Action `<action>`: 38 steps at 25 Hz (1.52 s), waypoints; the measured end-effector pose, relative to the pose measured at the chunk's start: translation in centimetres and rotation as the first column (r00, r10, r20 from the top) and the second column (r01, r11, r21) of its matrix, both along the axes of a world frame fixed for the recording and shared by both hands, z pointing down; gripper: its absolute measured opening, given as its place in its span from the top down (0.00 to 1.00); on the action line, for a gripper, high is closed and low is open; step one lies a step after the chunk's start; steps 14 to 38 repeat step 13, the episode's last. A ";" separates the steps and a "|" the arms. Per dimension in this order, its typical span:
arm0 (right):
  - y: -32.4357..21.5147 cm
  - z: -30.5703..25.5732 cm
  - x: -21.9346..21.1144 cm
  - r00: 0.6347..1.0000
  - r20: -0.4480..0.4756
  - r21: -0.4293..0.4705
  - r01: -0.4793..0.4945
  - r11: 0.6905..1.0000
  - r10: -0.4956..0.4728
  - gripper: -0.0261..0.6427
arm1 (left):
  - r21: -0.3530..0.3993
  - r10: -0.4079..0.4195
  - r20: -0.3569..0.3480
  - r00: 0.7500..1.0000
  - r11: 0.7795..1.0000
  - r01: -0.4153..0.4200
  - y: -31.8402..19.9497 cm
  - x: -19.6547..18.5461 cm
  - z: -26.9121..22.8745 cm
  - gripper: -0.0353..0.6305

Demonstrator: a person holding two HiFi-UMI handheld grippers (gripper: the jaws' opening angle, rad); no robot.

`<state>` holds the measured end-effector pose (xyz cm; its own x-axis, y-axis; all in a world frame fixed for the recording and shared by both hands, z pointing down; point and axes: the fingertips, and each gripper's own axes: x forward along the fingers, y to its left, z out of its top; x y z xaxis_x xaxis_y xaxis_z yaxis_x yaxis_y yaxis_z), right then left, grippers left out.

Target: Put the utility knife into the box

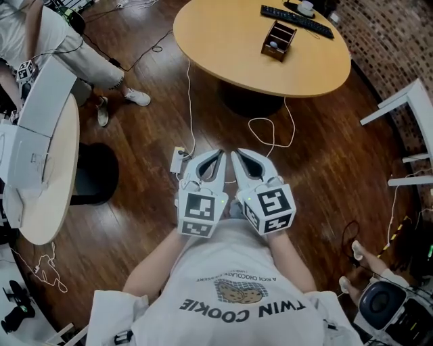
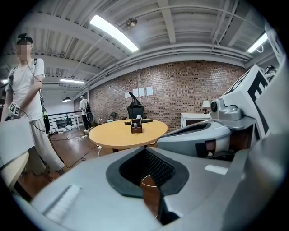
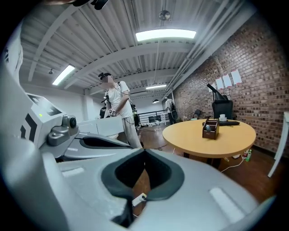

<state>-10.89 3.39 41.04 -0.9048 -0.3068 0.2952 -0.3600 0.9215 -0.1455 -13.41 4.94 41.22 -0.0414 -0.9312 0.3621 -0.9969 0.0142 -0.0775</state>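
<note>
You hold two grippers at the frame's centre: the left gripper (image 1: pixel 218 154) and the right gripper (image 1: pixel 237 155). At the top there is one round table (image 1: pixel 223 40), with one wooden box (image 1: pixel 278 40) and one black keyboard (image 1: pixel 298 20). Centre floor: one power strip (image 1: pixel 178 160). Upper left: one other person (image 1: pixel 88 61).

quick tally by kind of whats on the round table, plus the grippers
wooden box: 1
round grey item inside that box: 1
black keyboard: 1
white cup: 1
grippers: 2, the left gripper and the right gripper, both shut and empty
total: 6
no utility knife shows
</note>
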 end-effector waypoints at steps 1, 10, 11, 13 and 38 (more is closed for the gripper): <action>0.7 -0.1 0.2 1.000 -0.001 0.002 -0.003 1.000 0.003 0.96 | 0.002 0.004 -0.003 1.000 1.000 -0.004 0.7 0.3 -0.1 0.94; 4.3 -0.7 2.0 0.999 -0.020 0.015 -0.048 0.999 0.048 0.96 | 0.027 0.010 -0.021 1.000 1.000 -0.010 4.4 1.7 -0.8 0.94; 4.6 -0.8 2.2 0.998 -0.022 0.014 -0.053 0.998 0.054 0.96 | 0.030 0.009 -0.023 1.000 1.000 -0.008 4.8 1.8 -1.0 0.94; 5.2 -1.0 2.7 0.998 -0.026 0.011 -0.063 0.998 0.063 0.96 | 0.036 0.006 -0.028 1.000 0.999 -0.005 5.4 2.0 -1.3 0.94; 5.2 -1.0 2.7 0.998 -0.026 0.011 -0.063 0.998 0.063 0.96 | 0.036 0.006 -0.028 1.000 0.999 -0.005 5.4 2.0 -1.3 0.94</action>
